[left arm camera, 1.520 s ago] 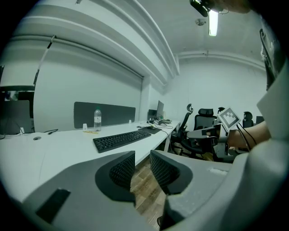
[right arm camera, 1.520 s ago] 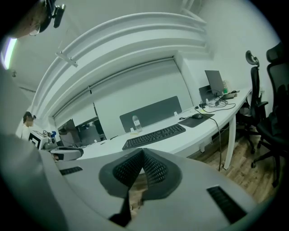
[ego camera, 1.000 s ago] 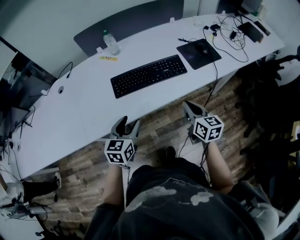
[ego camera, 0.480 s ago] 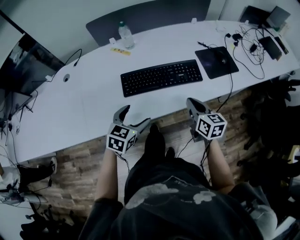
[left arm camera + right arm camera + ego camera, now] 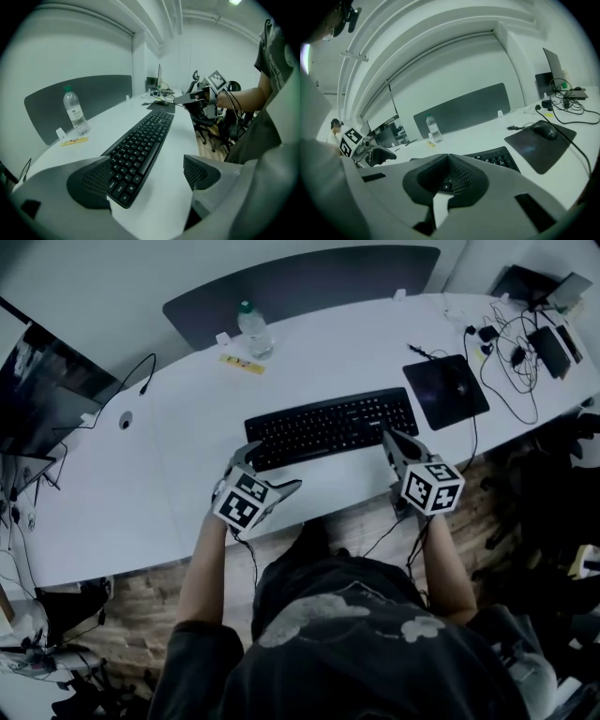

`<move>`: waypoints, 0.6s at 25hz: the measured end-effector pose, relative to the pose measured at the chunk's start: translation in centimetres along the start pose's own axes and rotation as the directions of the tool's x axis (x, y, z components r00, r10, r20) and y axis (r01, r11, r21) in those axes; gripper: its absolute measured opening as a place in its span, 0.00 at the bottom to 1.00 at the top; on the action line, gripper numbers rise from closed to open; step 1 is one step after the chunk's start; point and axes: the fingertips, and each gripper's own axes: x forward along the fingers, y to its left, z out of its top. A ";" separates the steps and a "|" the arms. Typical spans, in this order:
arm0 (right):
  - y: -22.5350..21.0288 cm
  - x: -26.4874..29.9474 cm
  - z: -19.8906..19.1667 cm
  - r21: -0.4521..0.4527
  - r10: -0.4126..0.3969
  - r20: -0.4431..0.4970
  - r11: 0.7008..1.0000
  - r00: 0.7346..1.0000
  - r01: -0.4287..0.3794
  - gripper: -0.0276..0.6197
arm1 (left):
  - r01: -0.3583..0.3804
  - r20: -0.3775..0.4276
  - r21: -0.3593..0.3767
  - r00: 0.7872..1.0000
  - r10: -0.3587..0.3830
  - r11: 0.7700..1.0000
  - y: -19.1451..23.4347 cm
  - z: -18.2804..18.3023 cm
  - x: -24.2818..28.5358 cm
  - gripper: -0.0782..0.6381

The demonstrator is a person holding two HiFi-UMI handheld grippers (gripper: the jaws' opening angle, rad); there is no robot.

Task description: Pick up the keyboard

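A black keyboard (image 5: 330,426) lies flat on the white desk (image 5: 169,484). My left gripper (image 5: 267,468) is at its left end, open. Its jaws have just been opening, and in the left gripper view (image 5: 145,176) the keyboard's (image 5: 140,145) near end lies between the pads without being pressed. My right gripper (image 5: 389,437) is shut and empty, its tip just above the keyboard's right end. In the right gripper view (image 5: 447,176) the closed jaws hide most of the keyboard (image 5: 494,157); only its right part shows.
A water bottle (image 5: 253,331) and a yellow label (image 5: 242,364) stand behind the keyboard. To its right are a mouse pad (image 5: 441,404) with a mouse (image 5: 458,387), then tangled cables (image 5: 511,334). A grey partition (image 5: 300,287) lines the far edge.
Both grippers have moved forward from over the floor to over the desk, one to each end of the keyboard. The left jaws stand wider apart than before.
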 end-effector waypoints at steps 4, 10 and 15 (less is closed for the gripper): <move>-0.8 2.8 1.2 -0.010 -0.007 -0.016 1.000 1.000 0.007 0.04 | 0.045 -0.079 0.055 0.996 -0.041 0.997 2.5 -0.2 1.8 0.79; -1.5 5.4 2.0 -0.009 -0.018 -0.047 1.000 0.999 0.017 0.04 | 0.145 -0.201 0.145 0.973 -0.114 0.979 4.5 -0.5 4.6 0.85; -2.0 6.8 2.3 -0.007 -0.027 -0.070 1.000 0.997 0.026 0.04 | 0.228 -0.308 0.186 0.937 -0.164 0.956 5.1 -1.0 6.7 0.88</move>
